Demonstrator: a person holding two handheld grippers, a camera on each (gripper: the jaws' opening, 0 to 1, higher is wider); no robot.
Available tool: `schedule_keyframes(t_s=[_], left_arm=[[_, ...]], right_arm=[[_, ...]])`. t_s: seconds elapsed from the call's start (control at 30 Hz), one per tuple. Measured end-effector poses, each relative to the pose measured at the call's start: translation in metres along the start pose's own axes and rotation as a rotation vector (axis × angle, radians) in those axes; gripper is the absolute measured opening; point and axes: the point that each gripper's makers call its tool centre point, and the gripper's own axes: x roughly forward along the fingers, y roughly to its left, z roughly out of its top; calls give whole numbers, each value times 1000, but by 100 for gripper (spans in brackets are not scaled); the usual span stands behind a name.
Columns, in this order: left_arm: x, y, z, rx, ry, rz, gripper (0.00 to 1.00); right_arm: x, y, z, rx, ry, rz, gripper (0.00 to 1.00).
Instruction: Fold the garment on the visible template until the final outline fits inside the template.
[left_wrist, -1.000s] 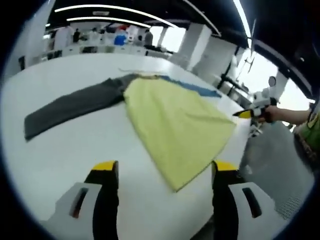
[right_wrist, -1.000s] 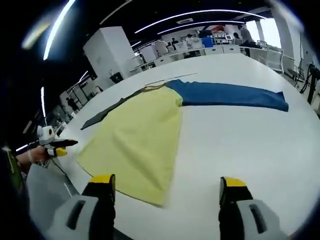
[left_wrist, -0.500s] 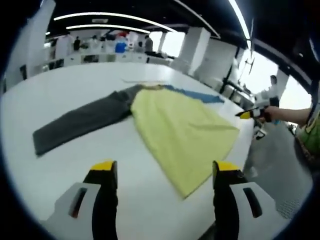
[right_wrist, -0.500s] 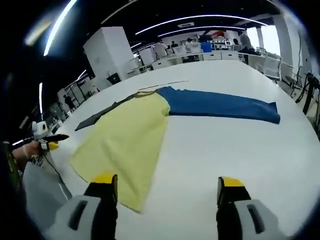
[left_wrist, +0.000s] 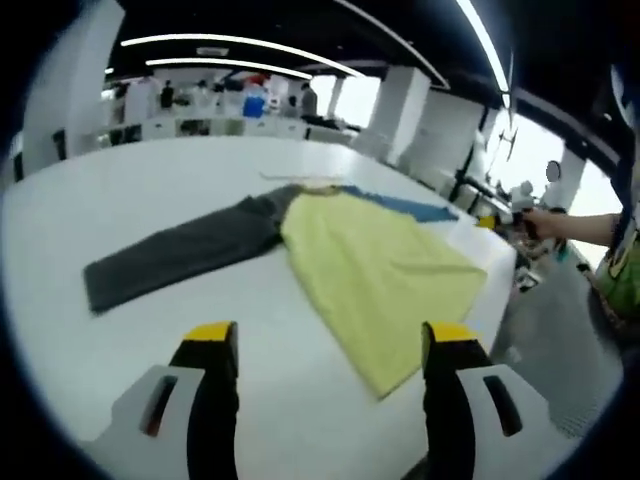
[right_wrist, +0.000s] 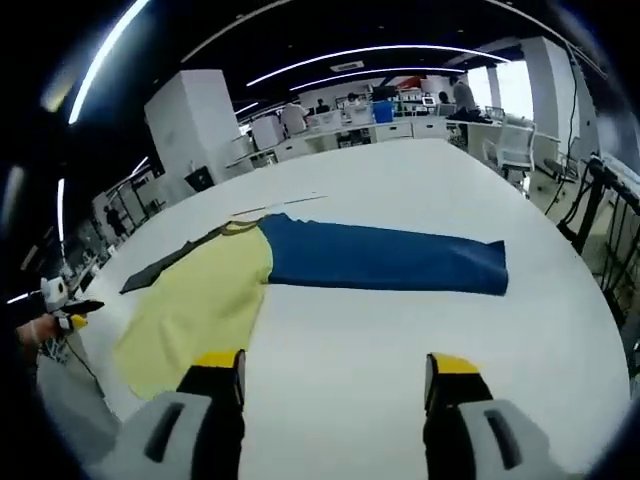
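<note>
The white table (left_wrist: 150, 330) carries the garment (left_wrist: 385, 275), lying flat and spread: yellow body toward 3 o'clock in the left gripper view, grey sleeve (left_wrist: 180, 255) toward 9 o'clock, blue sleeve (right_wrist: 385, 258) extended. Left gripper (left_wrist: 325, 345) and right gripper (right_wrist: 335, 375) hover above the table, jaws released, grasping nothing.

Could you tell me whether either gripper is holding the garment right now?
Neither: the left gripper and right gripper are open, above the table, off the garment.

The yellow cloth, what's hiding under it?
The yellow cloth lies over the inner ends of a grey sleeve and a blue sleeve. What joins them underneath is covered.
</note>
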Motion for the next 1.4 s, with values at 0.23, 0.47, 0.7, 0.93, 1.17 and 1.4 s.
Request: schedule_keyframes(t_s=[0.23,0.47,0.7,0.93,1.17,1.4], left_arm=[[-7,-2,-4,-13,-4,19,69],[-13,0,-7,-28,-1,51,67],[-22,3,-12,-44,12,88,66],[-28,3,-18,-53,33,112,65],[-33,3,-13,-58,19,134,63],[-34,-3,-17,-70,16,146,61]], right_arm=[[4,-42,27,58,-50,-63,60],[11,-87,34,149,-83,-163,48],[24,-121,32,164,-60,-209,37],[35,-134,22,157,-25,-279,27],[51,-152,24,178,-25,-325,19],[52,-156,15,173,4,-338,15]])
